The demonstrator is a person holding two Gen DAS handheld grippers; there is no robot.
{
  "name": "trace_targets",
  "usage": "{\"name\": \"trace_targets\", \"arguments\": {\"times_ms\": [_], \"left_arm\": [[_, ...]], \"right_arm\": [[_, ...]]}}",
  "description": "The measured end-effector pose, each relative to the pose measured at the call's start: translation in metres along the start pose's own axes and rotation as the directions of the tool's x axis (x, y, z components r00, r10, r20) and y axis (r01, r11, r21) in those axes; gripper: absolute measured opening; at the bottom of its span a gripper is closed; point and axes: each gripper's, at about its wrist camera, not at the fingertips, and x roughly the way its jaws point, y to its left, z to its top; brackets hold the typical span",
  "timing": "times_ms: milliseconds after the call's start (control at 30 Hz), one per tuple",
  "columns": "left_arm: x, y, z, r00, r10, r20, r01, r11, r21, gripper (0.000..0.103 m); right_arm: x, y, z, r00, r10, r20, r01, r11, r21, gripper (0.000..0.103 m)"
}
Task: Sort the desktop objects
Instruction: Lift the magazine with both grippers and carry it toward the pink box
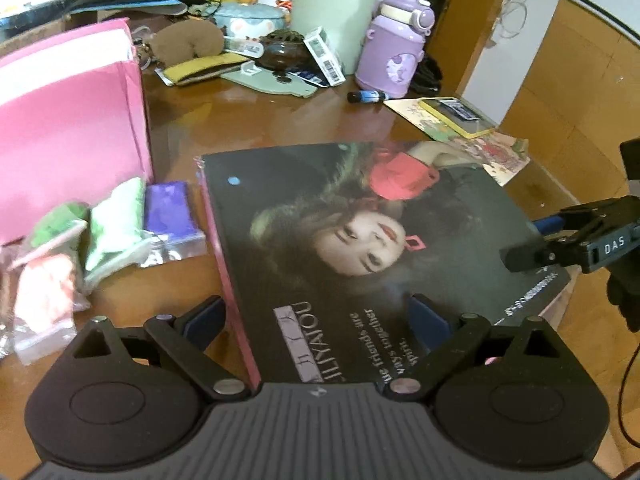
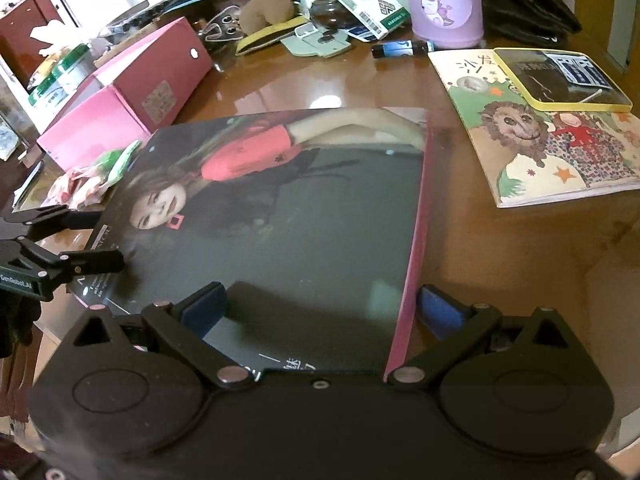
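Both my claws were spread wide, gripping nothing. My left gripper (image 1: 316, 320) straddled the near corner of the dark photo book (image 1: 360, 240): one finger sat outside the pink spine edge, the other over the cover. My right gripper (image 2: 320, 312) did the same on the opposite corner, one finger over the cover and one just outside the pink edge. The photo book (image 2: 280, 208) lay flat on the wooden table (image 2: 500, 260), directly ahead of both claws, its long axis running away from me in each wrist view. Neither arm looked clearly nearer; both were at its edge, and each claw showed in the other's view at the book's side. Judged: the next move turned on closing onto an edge or sliding the flat book, and a flat cover gives little to pinch. Just left of the book lay snack packets (image 1: 120, 224), touching or nearly so. Behind them was a pink box (image 1: 68, 128). To the right, well apart, lay a picture book (image 2: 552, 148) with a yellow-edged case (image 2: 560, 80) on it. Farthest back were a purple bottle (image 1: 396, 48) and mixed clutter.
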Motion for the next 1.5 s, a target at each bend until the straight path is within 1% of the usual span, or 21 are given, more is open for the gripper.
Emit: {"name": "trace_targets", "arguments": {"times_ms": [100, 200, 433, 600, 733, 833, 967, 1133, 1400, 1500], "left_arm": [[0.001, -0.004, 0.006, 1.000, 0.012, -0.010, -0.012, 1.000, 0.001, 0.098], [-0.008, -0.011, 0.012, 1.000, 0.021, 0.000, -0.021, 0.999, 0.030, 0.098], [-0.033, -0.020, 0.038, 1.000, 0.008, 0.016, -0.008, 1.000, 0.011, 0.098], [-0.053, -0.023, 0.057, 0.998, 0.027, 0.051, -0.027, 1.000, 0.005, 0.098], [-0.075, -0.014, 0.073, 0.996, 0.033, 0.085, -0.031, 0.999, -0.022, 0.098], [-0.089, -0.003, 0.084, 0.993, 0.054, 0.106, -0.051, 0.998, -0.024, 0.098], [-0.108, 0.019, 0.095, 0.988, 0.081, 0.131, -0.077, 0.996, -0.040, 0.098], [-0.128, 0.061, 0.103, 0.980, 0.129, 0.151, -0.119, 0.990, -0.074, 0.098], [-0.158, 0.157, 0.100, 0.968, 0.193, 0.160, -0.166, 0.972, -0.166, 0.098], [-0.165, 0.190, 0.101, 0.966, 0.208, 0.154, -0.178, 0.966, -0.185, 0.098]], "right_arm": [[-0.001, 0.003, 0.004, 1.000, -0.004, -0.025, 0.004, 1.000, 0.000, 0.103], [-0.011, 0.007, 0.008, 0.999, -0.014, -0.037, 0.014, 1.000, 0.007, 0.103], [-0.042, 0.011, 0.028, 0.999, -0.026, -0.029, 0.028, 0.998, 0.063, 0.103], [-0.061, 0.025, 0.051, 0.999, -0.044, -0.008, 0.045, 0.998, 0.043, 0.103], [-0.072, 0.039, 0.075, 0.999, -0.035, 0.012, 0.035, 0.999, 0.034, 0.103], [-0.073, 0.053, 0.093, 0.999, -0.026, 0.031, 0.026, 1.000, -0.007, 0.103], [-0.065, 0.074, 0.118, 0.999, -0.002, 0.035, 0.003, 1.000, -0.028, 0.103], [-0.043, 0.117, 0.151, 0.999, 0.023, 0.030, -0.020, 0.997, -0.081, 0.103], [0.014, 0.196, 0.195, 0.997, 0.079, -0.010, -0.079, 0.986, -0.143, 0.103], [0.034, 0.225, 0.209, 0.996, 0.087, -0.019, -0.089, 0.982, -0.164, 0.103]]}}
